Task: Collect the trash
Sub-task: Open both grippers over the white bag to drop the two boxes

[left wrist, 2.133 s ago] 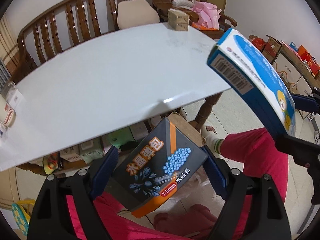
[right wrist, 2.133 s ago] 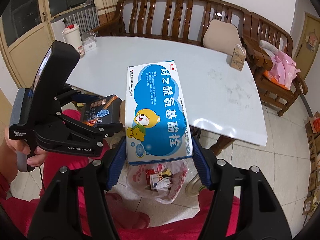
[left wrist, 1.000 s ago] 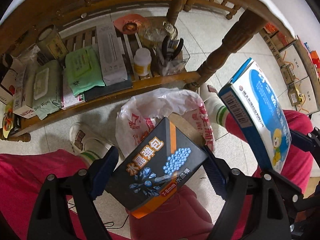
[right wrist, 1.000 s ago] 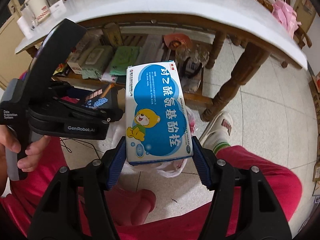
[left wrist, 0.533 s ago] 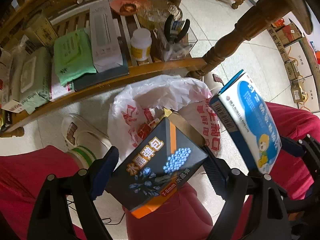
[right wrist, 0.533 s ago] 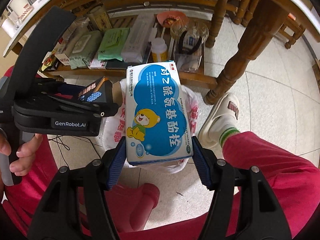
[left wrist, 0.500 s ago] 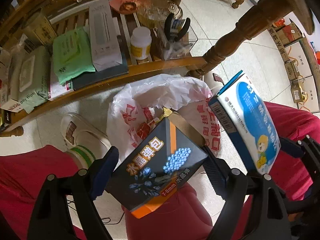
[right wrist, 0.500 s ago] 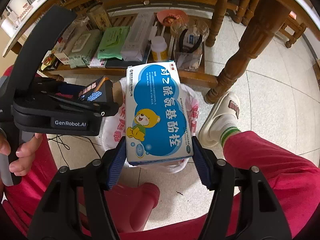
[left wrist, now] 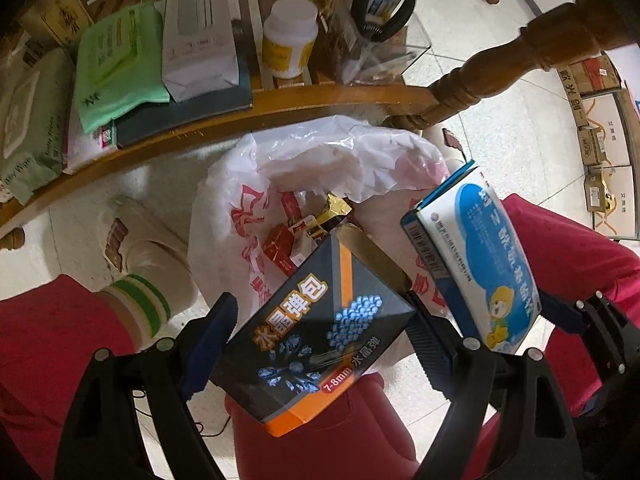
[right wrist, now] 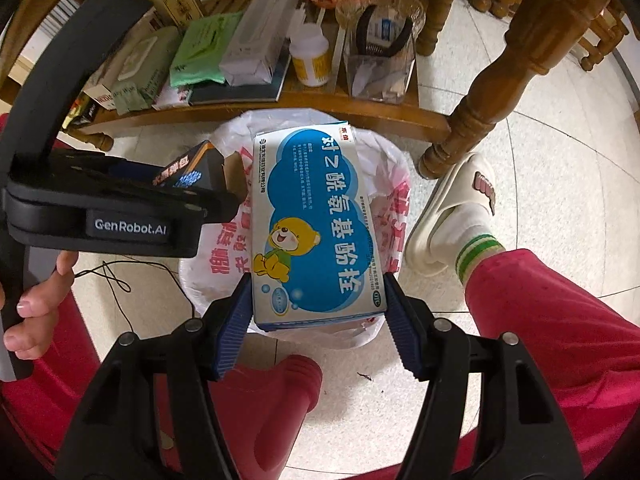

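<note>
My left gripper (left wrist: 320,320) and right gripper (right wrist: 318,312) hover side by side above the white plastic trash bag with red print (right wrist: 384,184) on the floor between my knees — the dark cardboard box with orange trim (left wrist: 316,332) to the left of the blue-and-white medicine carton (right wrist: 316,224). Behind the bag runs the low wooden shelf (left wrist: 280,100), with the turned wooden table leg (right wrist: 492,92) to its right.

Both hand-held grippers clamped, side by side

The left hand-held gripper (left wrist: 324,328) and right hand-held gripper (right wrist: 318,312) each have blue pads pressed on a load; bare fingers (right wrist: 32,304) wrap the left handle.
</note>
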